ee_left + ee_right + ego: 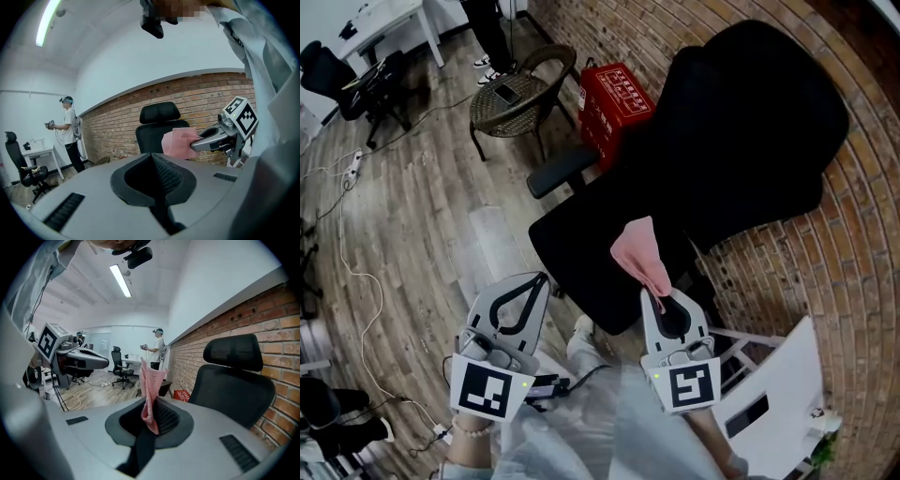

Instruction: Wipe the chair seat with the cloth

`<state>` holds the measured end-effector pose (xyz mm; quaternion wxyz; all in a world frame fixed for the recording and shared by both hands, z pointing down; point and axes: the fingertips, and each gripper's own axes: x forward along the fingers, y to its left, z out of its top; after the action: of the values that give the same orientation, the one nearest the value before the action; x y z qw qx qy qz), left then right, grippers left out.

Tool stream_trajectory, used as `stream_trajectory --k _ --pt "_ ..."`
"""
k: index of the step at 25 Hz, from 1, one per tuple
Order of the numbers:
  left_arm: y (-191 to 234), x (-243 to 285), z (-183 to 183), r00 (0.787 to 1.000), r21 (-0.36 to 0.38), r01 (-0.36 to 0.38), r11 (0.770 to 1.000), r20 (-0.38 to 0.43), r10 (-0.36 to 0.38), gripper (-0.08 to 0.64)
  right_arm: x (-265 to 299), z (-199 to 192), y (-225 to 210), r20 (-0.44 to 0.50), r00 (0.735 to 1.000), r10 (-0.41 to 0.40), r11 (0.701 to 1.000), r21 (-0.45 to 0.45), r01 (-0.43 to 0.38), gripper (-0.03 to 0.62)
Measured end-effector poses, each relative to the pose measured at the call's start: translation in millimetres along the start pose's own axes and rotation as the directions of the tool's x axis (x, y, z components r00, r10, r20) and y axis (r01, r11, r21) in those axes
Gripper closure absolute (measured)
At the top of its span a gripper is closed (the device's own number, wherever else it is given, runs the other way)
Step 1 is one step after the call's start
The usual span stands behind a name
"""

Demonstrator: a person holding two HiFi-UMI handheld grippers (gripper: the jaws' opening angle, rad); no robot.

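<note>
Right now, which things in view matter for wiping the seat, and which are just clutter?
Job: pink cloth, clamped in the right gripper; black chair seat.
Lying about: red crate, wicker table, phone on it, power strip on the floor.

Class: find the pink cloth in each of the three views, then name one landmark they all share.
Head view: pink cloth at centre, rising from the right gripper over the chair seat.
Left gripper view: cloth right of centre, in front of the black office chair.
Right gripper view: cloth at centre, upright between the jaws.
Shared landmark: the black office chair.
</note>
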<state>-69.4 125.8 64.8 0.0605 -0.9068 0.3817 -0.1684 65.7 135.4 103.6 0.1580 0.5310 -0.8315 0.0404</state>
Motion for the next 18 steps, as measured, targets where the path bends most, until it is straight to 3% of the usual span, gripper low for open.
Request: stream_trajectory --k 8,13,18 --pt "26 48 -25 0.999 -0.021 0.039 0.999 -0.023 -0.039 0.541 47 -36 -18 -0.104 0.994 0.016 0.997 0.072 -0.009 0.538" --pt "44 76 -58 0.996 0.008 0.081 0.997 -0.043 -0.080 0.541 76 -60 -33 -0.113 0.993 -0.018 0.997 0.067 0.025 0.538" --pt "59 115 -96 0.992 -0.033 0.106 0.994 -0.063 -0.108 0.541 114 -91 -52 -0.143 0.988 -0.052 0.998 0.038 0.058 0.538"
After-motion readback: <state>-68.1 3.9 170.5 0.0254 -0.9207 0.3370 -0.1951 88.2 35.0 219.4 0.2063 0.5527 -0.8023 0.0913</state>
